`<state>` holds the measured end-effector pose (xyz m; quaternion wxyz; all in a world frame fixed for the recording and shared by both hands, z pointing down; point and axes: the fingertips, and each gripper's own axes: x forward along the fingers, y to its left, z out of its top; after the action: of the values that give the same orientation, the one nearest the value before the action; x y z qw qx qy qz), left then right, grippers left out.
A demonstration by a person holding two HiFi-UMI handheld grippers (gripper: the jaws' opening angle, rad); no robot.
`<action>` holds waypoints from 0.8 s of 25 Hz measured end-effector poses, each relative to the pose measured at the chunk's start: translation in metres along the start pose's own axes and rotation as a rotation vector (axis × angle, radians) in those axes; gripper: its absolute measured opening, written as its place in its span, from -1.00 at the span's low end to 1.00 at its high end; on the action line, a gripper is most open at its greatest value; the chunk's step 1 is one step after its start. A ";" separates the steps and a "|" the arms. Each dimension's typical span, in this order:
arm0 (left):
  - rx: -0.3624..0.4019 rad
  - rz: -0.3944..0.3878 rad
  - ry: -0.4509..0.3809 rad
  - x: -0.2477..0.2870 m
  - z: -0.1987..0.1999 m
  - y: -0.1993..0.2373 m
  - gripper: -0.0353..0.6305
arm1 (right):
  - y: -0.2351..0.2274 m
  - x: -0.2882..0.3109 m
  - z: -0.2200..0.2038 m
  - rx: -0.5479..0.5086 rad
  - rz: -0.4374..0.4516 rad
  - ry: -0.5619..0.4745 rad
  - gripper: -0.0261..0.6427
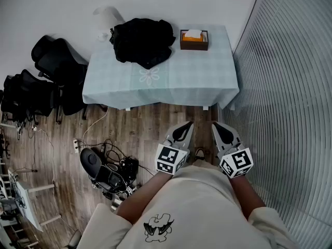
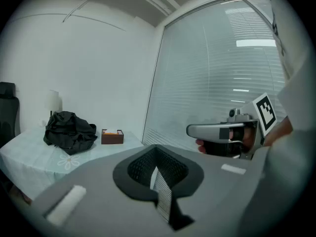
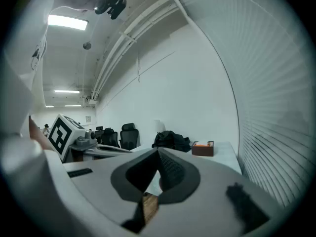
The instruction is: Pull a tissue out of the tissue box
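Note:
The brown tissue box (image 1: 194,39) stands at the far right of the table (image 1: 207,82), a white tissue poking from its top. It also shows small in the left gripper view (image 2: 112,137) and the right gripper view (image 3: 203,148). Both grippers are held close to the person's body over the wooden floor, well short of the table. My left gripper (image 1: 185,125) (image 2: 157,149) has its jaws together with nothing between them. My right gripper (image 1: 216,124) (image 3: 159,152) is shut and empty too, side by side with the left.
A black bundle of cloth (image 1: 142,40) lies on the table left of the box, beside a white object (image 1: 106,19). Black office chairs (image 1: 49,82) stand to the left. Cables and a device (image 1: 106,173) lie on the floor. A slatted wall (image 1: 290,97) runs along the right.

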<state>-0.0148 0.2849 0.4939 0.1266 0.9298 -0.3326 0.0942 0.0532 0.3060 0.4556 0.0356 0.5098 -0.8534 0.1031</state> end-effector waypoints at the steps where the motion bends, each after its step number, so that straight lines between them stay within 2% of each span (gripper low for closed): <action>1: 0.000 0.000 0.000 0.000 0.000 0.000 -0.88 | 0.000 -0.001 -0.001 0.000 -0.003 0.003 -0.89; 16: 0.008 -0.006 -0.001 0.005 0.006 0.006 -0.88 | -0.009 0.003 0.002 -0.004 -0.023 0.000 -0.89; 20: 0.007 -0.003 0.000 0.008 0.006 0.007 -0.88 | -0.013 0.005 -0.001 0.055 -0.003 -0.001 -0.89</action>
<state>-0.0128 0.2733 0.4913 0.1233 0.9308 -0.3307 0.0950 0.0620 0.2959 0.4588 0.0214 0.5119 -0.8494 0.1261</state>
